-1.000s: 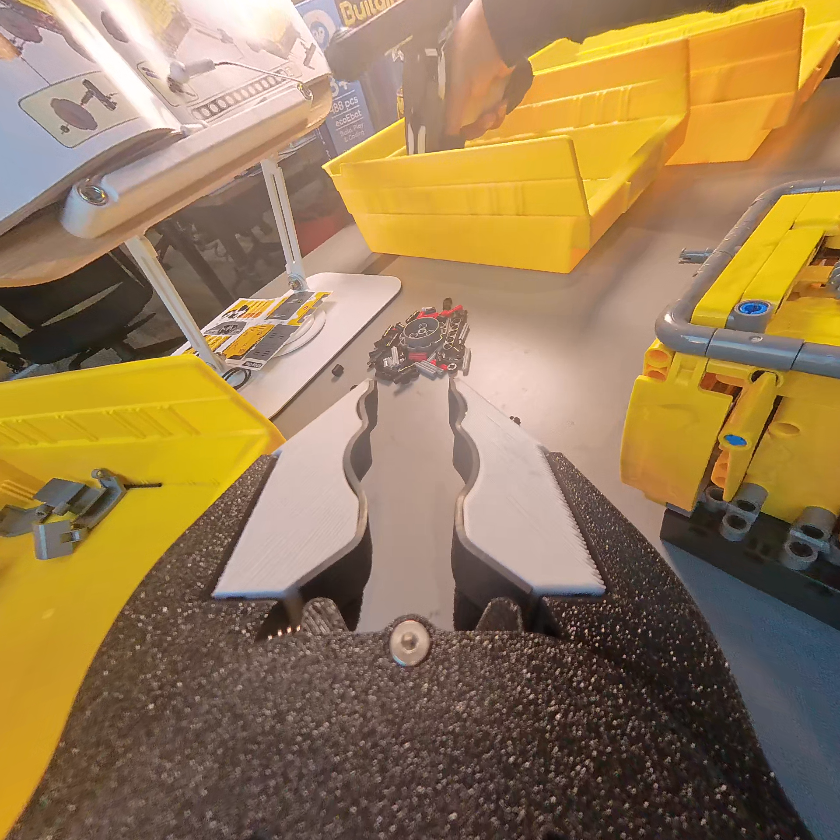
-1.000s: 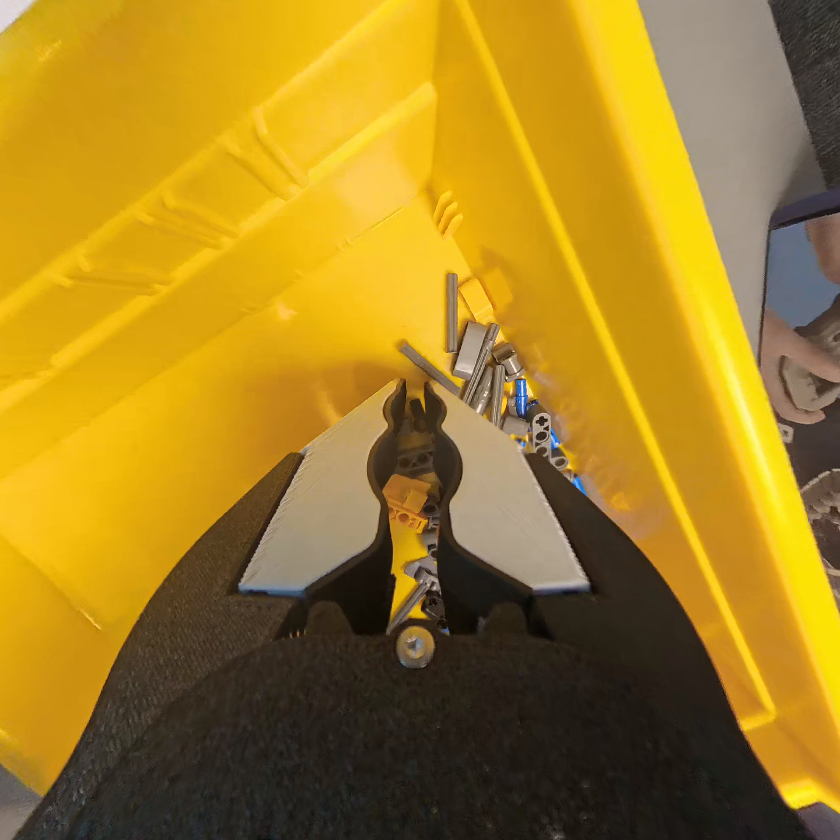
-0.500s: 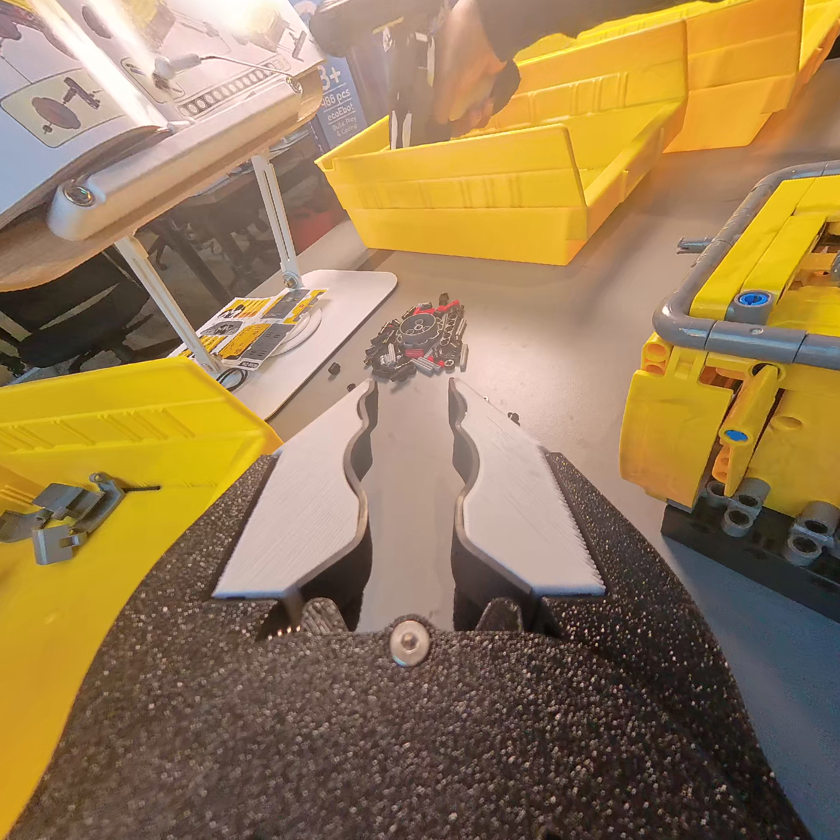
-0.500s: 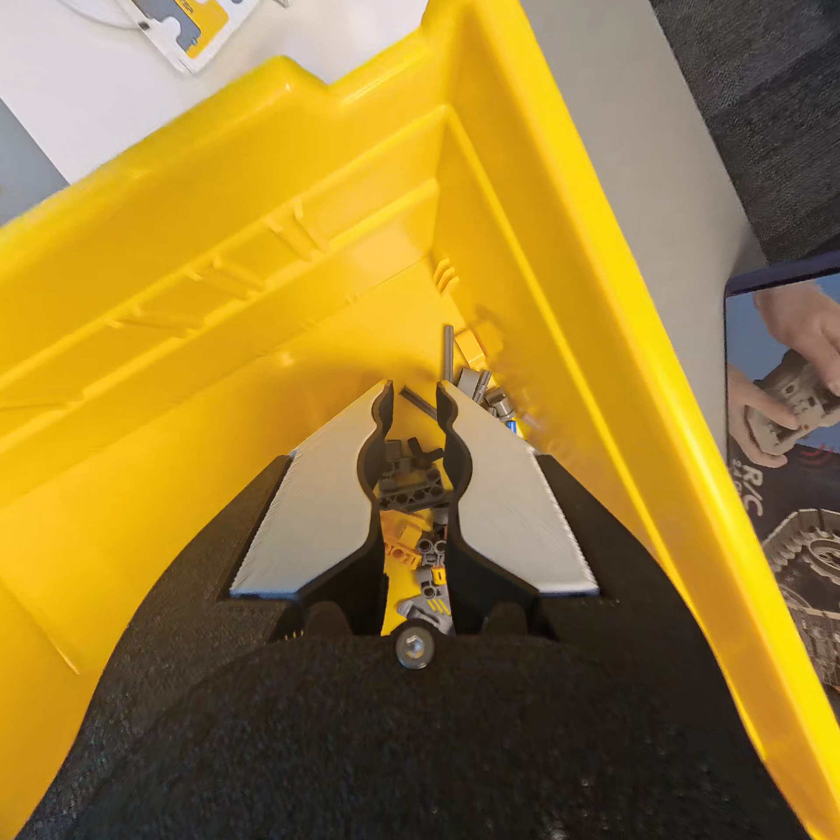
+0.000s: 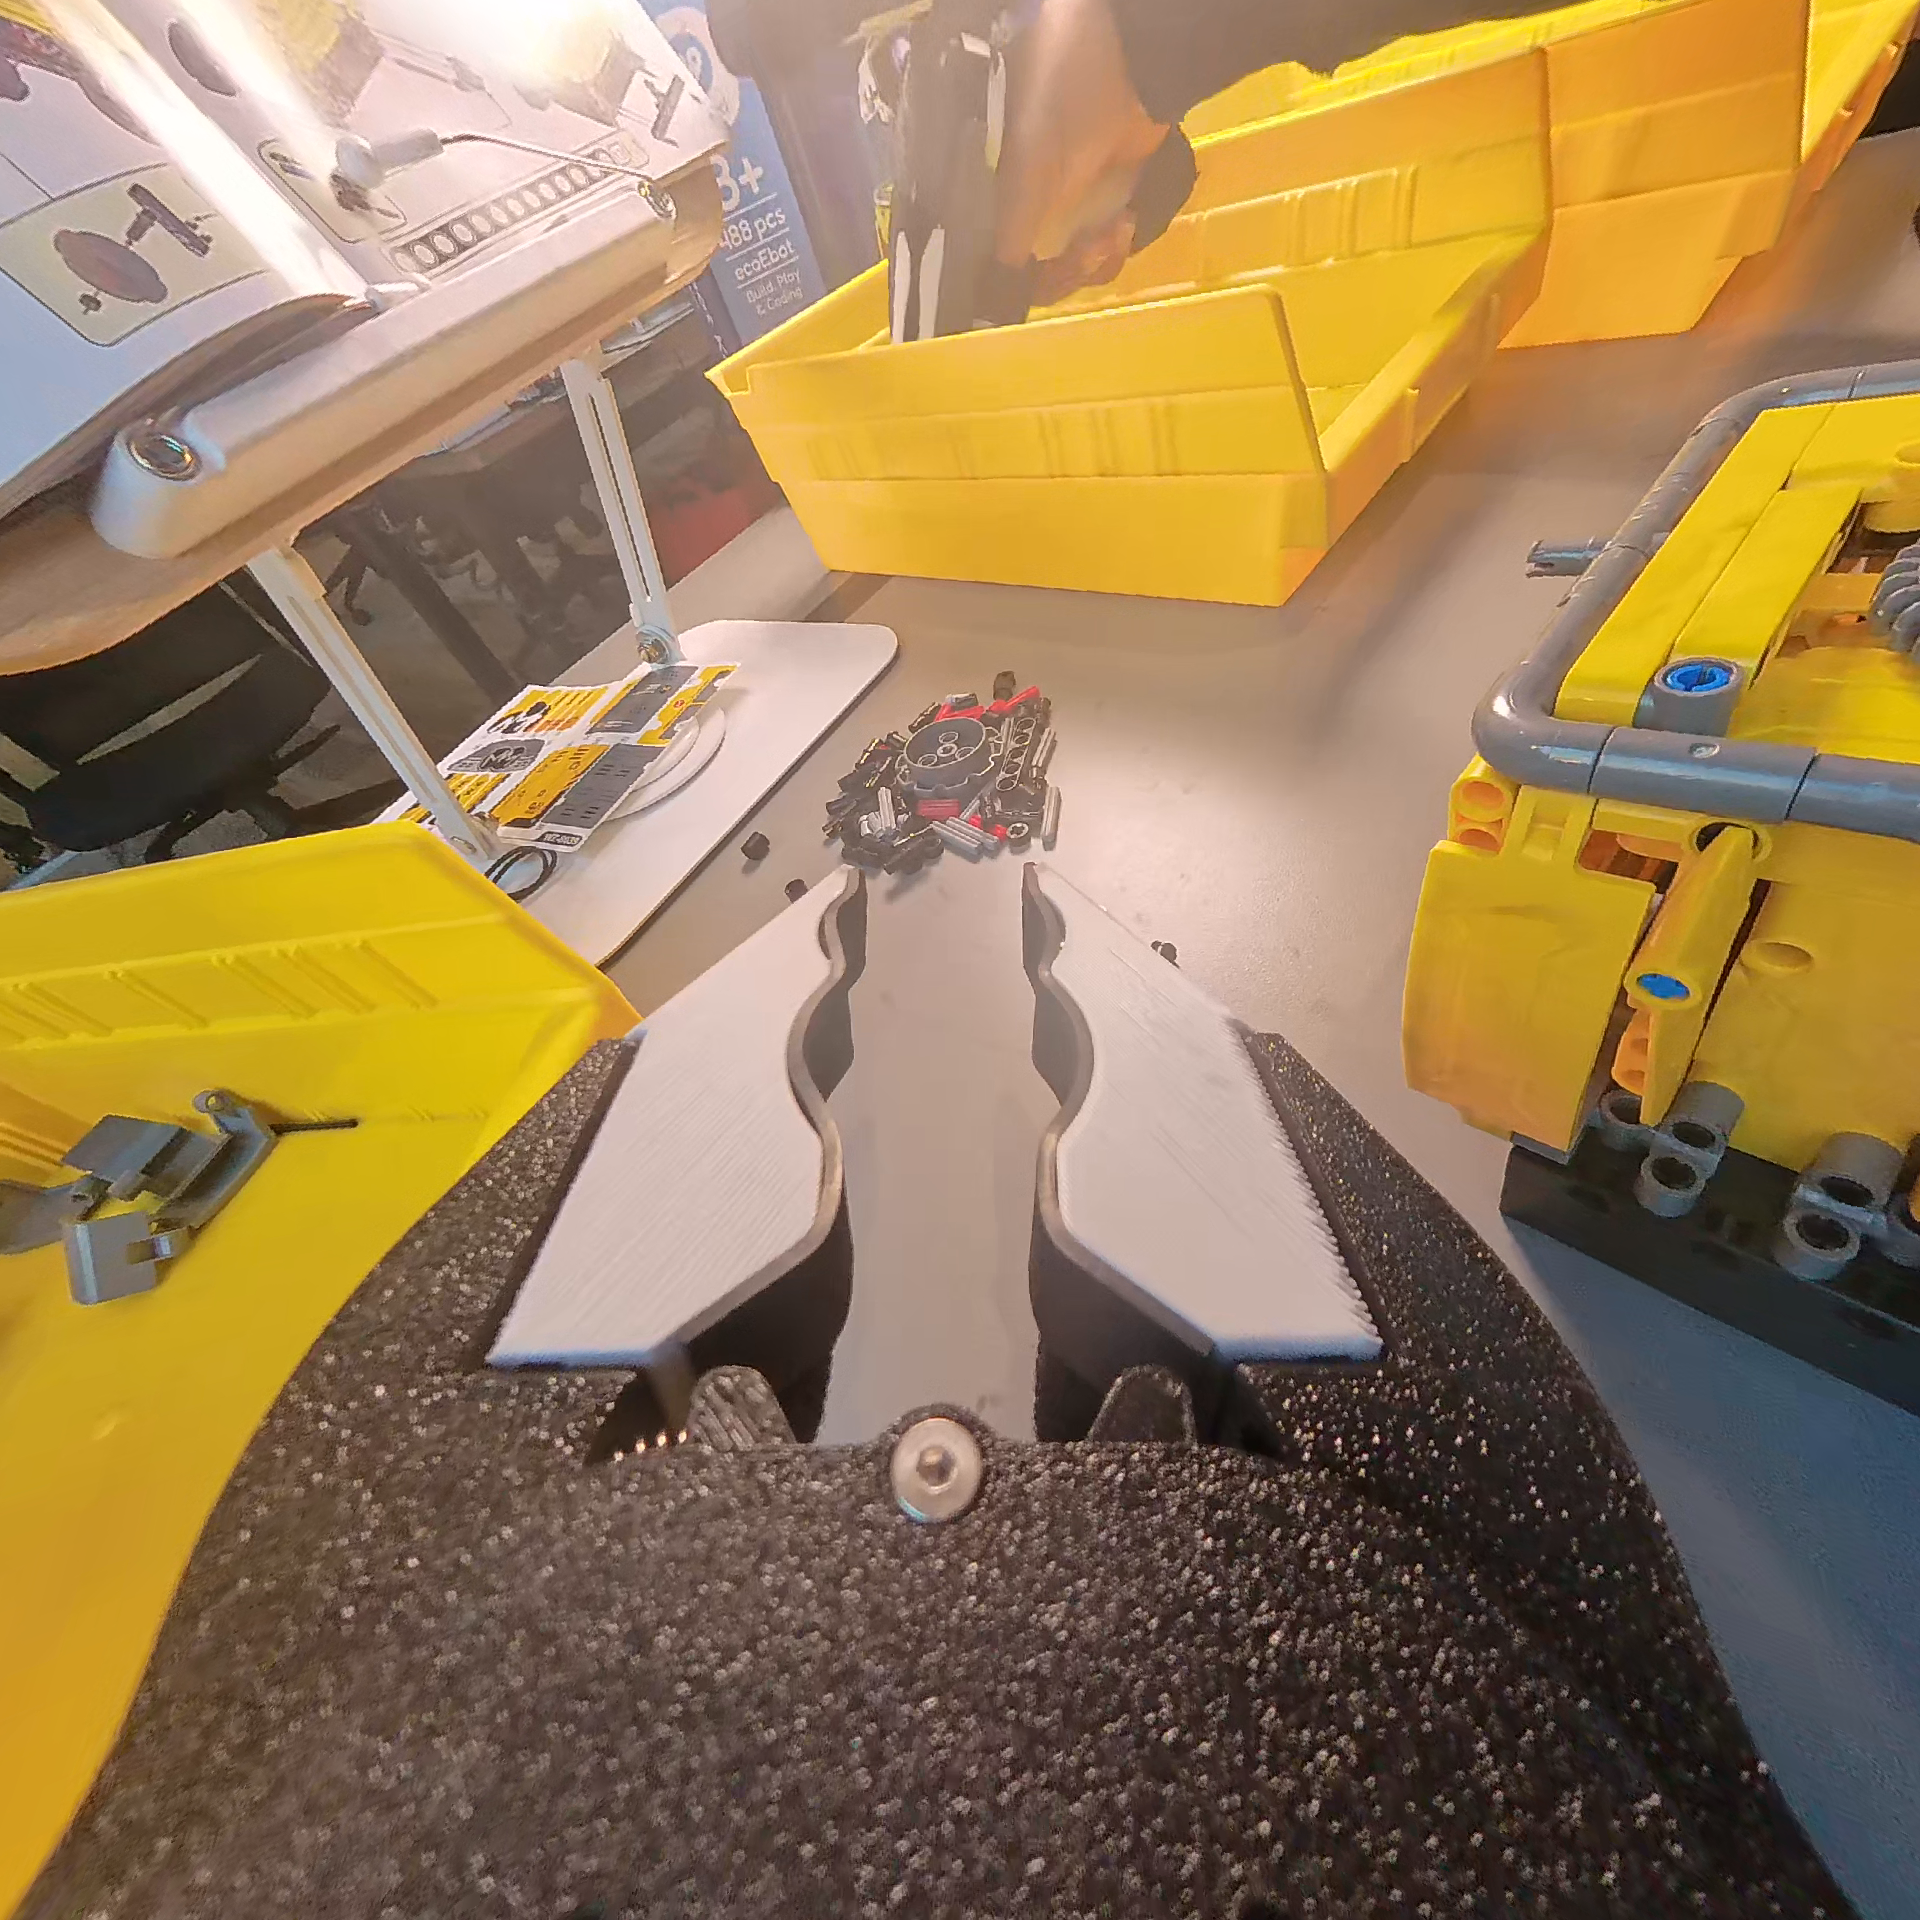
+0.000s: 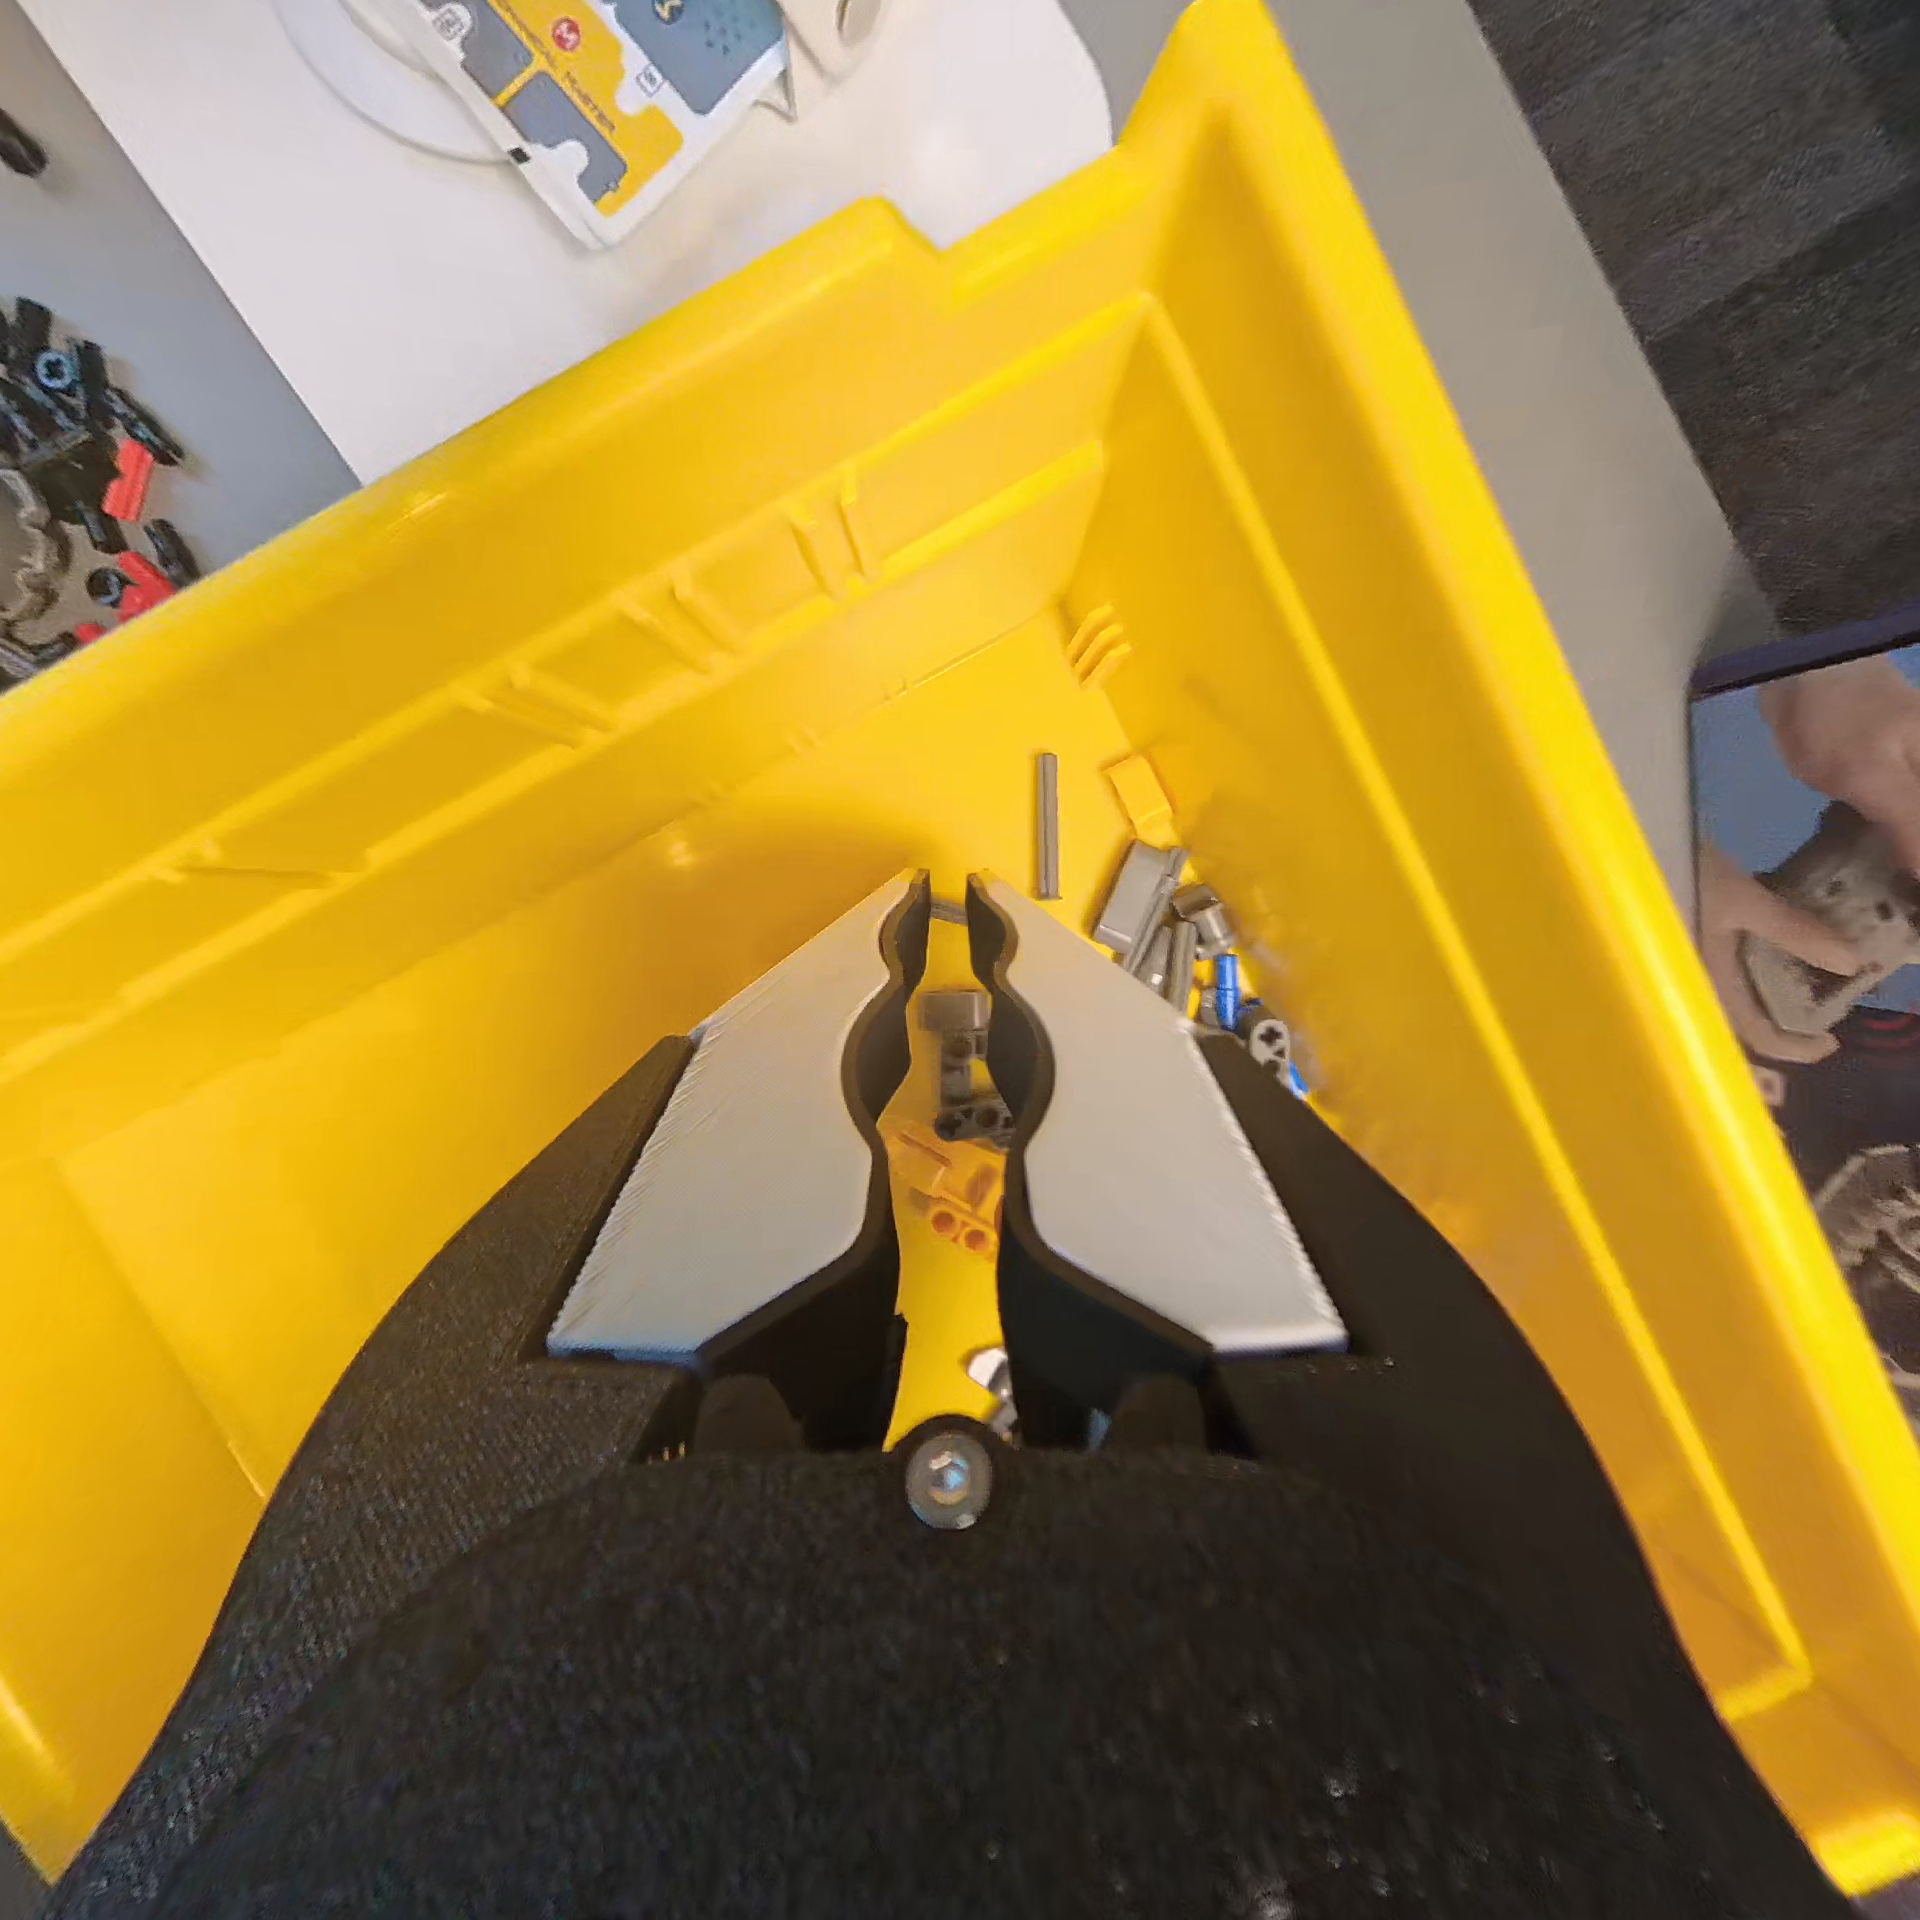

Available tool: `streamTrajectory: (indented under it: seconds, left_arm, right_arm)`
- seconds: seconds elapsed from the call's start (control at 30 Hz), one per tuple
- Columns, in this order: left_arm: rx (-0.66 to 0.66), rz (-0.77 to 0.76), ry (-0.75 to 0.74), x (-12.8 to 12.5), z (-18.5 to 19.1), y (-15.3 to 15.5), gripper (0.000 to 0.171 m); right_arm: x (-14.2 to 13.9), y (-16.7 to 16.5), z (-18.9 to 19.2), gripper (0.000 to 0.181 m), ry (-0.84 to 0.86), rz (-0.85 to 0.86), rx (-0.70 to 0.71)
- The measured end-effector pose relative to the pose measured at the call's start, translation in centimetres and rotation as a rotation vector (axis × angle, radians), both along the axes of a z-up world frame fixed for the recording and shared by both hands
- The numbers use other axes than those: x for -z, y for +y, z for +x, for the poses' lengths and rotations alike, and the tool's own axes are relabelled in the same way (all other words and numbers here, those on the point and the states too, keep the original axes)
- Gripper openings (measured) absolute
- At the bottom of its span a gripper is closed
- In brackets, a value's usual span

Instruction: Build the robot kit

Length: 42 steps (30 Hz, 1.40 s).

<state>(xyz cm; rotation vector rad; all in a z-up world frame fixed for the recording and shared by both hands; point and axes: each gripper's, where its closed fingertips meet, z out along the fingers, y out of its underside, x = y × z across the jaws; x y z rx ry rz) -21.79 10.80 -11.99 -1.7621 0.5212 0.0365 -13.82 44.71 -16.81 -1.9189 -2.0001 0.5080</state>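
My right gripper [image 6: 943, 902] is inside a yellow bin [image 6: 644, 665], above its floor near the corner. Its jaws are almost together, and a short bit of a thin grey rod [image 6: 945, 911] shows pinched between the tips. Loose grey, blue and orange building parts [image 6: 1164, 925] lie in the corner to the right, and a few small parts [image 6: 961, 1081] show below the jaws. My left gripper [image 5: 940, 894] is open and empty, low over the grey table, pointing at a small pile of black and red parts [image 5: 945, 790]. The right gripper and a hand [image 5: 987, 208] show over the back bin.
A partly built yellow model [image 5: 1662, 935] stands at the right. A yellow bin holding grey parts [image 5: 135, 1195] is at the left. An open instruction book on a stand [image 5: 312, 260] overhangs the left, with a sticker sheet [image 5: 592, 748] on its white base. More yellow bins [image 5: 1039, 447] stand behind. The left gripper's tips are roughly 35 cm from the right gripper's.
My right gripper opened over the parts, then closed to a narrow gap on the grey rod and pulled back up from the bin's corner. The left gripper has barely moved.
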Motion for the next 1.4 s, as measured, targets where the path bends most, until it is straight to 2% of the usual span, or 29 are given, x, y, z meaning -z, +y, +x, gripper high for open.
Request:
streamTrajectory:
  seconds: [0.17,0.27,0.33,0.53,0.77,0.9,1.07,1.27,1.33,1.4]
  left_arm:
    - [-0.001,0.001,0.002,0.0,0.0,0.0,0.027]
    - [-0.002,0.002,0.001,0.0,0.0,0.0,0.027]
    - [-0.001,0.002,0.002,0.0,0.0,0.0,0.027]
    - [0.0,0.002,-0.001,0.0,0.0,0.0,0.027]
    - [0.0,0.003,0.002,0.0,0.0,0.0,0.027]
    - [-0.002,0.007,-0.001,-0.1,-0.1,0.0,0.027]
    - [-0.003,0.008,-0.006,-0.1,-0.1,-0.1,0.027]
    - [-0.015,0.016,-0.026,-0.6,-0.3,-0.1,0.028]
    - [-0.022,0.012,-0.047,-0.7,-0.5,-0.1,0.028]
    - [-0.032,0.003,-0.068,-0.8,-0.7,-0.1,0.029]
  right_arm:
    - [0.6,0.6,0.7,0.021,-0.051,-0.036,0.079]
    - [1.4,0.6,1.0,0.043,-0.081,-0.047,0.12]
    - [1.8,0.6,1.0,0.048,-0.082,-0.053,0.131]
    - [2.0,1.1,1.0,0.031,-0.054,0.0,0.14]
    - [1.8,0.4,1.0,0.03,-0.014,0.033,0.078]
    - [0.2,-1.3,0.8,0.031,0.044,0.046,0.02]
    - [-4.6,-5.3,1.5,0.031,0.186,0.079,-0.064]
    - [-11.5,-15.1,4.8,0.031,0.33,0.079,-0.201]
    - [-12.4,-19.2,6.0,0.031,0.346,0.062,-0.25]
    - [-11.7,-23.0,7.1,0.03,0.338,0.032,-0.278]
